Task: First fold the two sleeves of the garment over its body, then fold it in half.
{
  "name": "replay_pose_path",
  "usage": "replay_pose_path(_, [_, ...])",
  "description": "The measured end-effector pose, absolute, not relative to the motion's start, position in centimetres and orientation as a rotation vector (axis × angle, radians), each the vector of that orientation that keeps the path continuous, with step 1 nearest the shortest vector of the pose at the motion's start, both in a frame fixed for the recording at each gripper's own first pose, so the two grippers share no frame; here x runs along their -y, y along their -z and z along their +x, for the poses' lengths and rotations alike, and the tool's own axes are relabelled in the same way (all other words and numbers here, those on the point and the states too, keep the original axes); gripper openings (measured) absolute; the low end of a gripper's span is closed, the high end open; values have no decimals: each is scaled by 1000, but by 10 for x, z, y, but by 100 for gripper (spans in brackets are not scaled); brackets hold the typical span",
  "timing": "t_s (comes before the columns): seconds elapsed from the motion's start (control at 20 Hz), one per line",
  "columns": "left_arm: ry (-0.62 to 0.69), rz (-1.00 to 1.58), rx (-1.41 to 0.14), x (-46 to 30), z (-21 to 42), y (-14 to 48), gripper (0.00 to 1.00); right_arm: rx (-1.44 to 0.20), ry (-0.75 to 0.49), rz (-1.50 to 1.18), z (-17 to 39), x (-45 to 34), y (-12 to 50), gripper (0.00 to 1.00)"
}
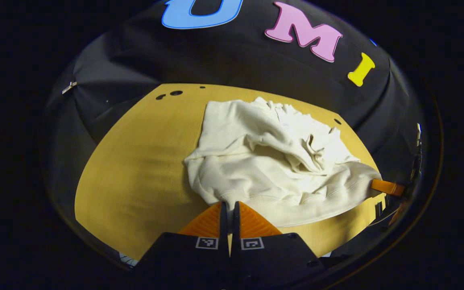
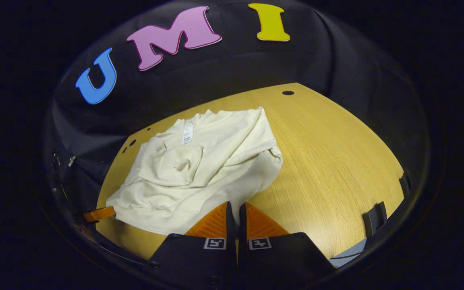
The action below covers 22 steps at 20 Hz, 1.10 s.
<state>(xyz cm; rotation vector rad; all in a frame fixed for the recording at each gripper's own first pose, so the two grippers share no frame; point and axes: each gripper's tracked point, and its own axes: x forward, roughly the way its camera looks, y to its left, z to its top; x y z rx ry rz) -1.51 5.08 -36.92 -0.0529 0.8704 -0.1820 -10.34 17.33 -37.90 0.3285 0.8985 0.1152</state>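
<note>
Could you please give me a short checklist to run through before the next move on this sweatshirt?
1. Left gripper has hold of the hem: ok, its fingers are closed on the near edge of the cream sweatshirt.
2. Right gripper has hold of the hem: ok, fingers closed on the near edge of the sweatshirt.
3. Sleeves folded over the body: ok, though they lie bunched and wrinkled rather than flat.
4. Fold in half finished: not ok, the garment is not yet doubled over.
5. Garment fully on the wooden table: ok.
6. Both layers caught in each grip: cannot tell.
</note>
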Motion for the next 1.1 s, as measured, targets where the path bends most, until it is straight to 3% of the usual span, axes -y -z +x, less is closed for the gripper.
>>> replay_pose_path(0.5, [183, -102, -716, -36, 86, 311, 6, -745, -110, 375, -13, -186, 334, 6])
replay_pose_path(0.8, [163, -129, -706, -21, 145, 319, 6, -717, -80, 403, 46, -190, 344, 5])
replay_pose_path(0.85, [159, -139, -703, -19, 155, 320, 1, -714, -73, 406, 54, -190, 347, 5])
replay_pose_path(0.9, [155, -141, -699, -17, 164, 321, 6, -714, -67, 404, 63, -192, 351, 5])
replay_pose_path(1.1, [144, -133, -707, -11, 199, 339, 6, -719, -55, 385, 92, -196, 366, 5])
